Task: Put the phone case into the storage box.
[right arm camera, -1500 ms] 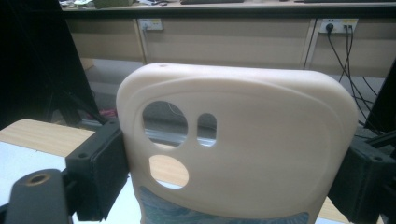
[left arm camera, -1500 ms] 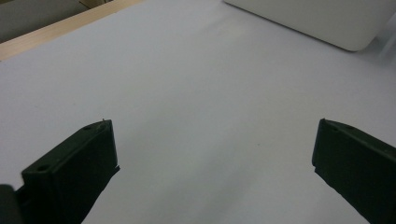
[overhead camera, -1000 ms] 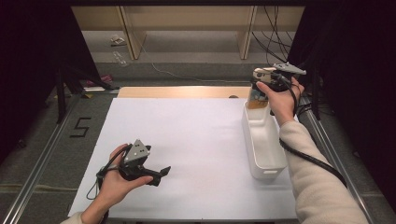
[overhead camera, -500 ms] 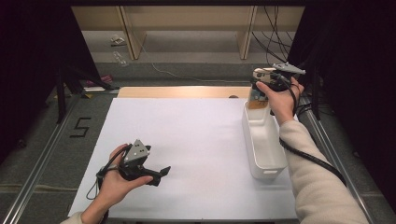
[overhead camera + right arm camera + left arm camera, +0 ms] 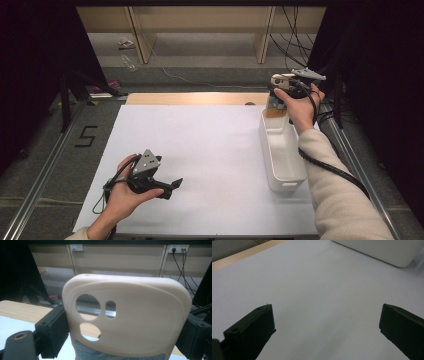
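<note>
My right gripper (image 5: 280, 86) is held up over the far end of a white bin (image 5: 266, 146), shut on a cream phone case (image 5: 281, 79). In the right gripper view the case (image 5: 130, 322) stands upright between the jaws, gripped by its two long sides, camera cut-outs at upper left and a blue-grey patch at its lower edge. My left gripper (image 5: 172, 188) sits low over the white table sheet (image 5: 200, 145) at the near left, pointing right. Its jaws stand wide apart with only bare sheet between them (image 5: 325, 312).
The long white bin's corner shows ahead of the left gripper (image 5: 382, 250). A wooden strip (image 5: 195, 98) borders the sheet's far edge. Beyond it are floor, shelving legs and cables. Metal rails run along both table sides.
</note>
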The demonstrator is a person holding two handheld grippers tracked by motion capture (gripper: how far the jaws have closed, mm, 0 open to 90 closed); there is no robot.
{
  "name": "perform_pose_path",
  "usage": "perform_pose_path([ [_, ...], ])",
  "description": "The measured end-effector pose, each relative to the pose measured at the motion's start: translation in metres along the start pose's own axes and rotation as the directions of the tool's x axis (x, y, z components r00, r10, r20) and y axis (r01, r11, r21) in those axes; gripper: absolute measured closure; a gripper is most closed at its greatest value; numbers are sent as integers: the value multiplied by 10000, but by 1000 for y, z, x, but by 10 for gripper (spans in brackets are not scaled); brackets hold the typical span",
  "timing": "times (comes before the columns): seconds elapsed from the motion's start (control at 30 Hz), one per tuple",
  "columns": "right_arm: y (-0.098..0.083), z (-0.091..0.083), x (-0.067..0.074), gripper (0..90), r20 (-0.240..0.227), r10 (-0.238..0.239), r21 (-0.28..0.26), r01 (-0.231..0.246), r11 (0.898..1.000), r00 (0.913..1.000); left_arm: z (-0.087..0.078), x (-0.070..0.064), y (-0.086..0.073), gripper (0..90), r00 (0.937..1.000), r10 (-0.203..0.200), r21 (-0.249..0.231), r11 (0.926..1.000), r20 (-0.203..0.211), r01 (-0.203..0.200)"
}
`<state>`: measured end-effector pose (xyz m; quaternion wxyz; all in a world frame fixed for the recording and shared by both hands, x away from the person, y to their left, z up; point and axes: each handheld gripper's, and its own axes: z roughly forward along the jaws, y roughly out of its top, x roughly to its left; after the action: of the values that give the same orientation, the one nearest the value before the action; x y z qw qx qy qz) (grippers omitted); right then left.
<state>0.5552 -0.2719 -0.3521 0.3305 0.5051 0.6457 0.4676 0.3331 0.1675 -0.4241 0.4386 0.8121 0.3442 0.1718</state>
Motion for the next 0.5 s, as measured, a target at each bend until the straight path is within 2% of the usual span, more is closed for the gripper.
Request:
perform_pose_path([
  [0.5,-3,3,1,130,29,-134,103,134,9999,9999,0,0,0,0,10000,4,-6,10000,10,-4],
])
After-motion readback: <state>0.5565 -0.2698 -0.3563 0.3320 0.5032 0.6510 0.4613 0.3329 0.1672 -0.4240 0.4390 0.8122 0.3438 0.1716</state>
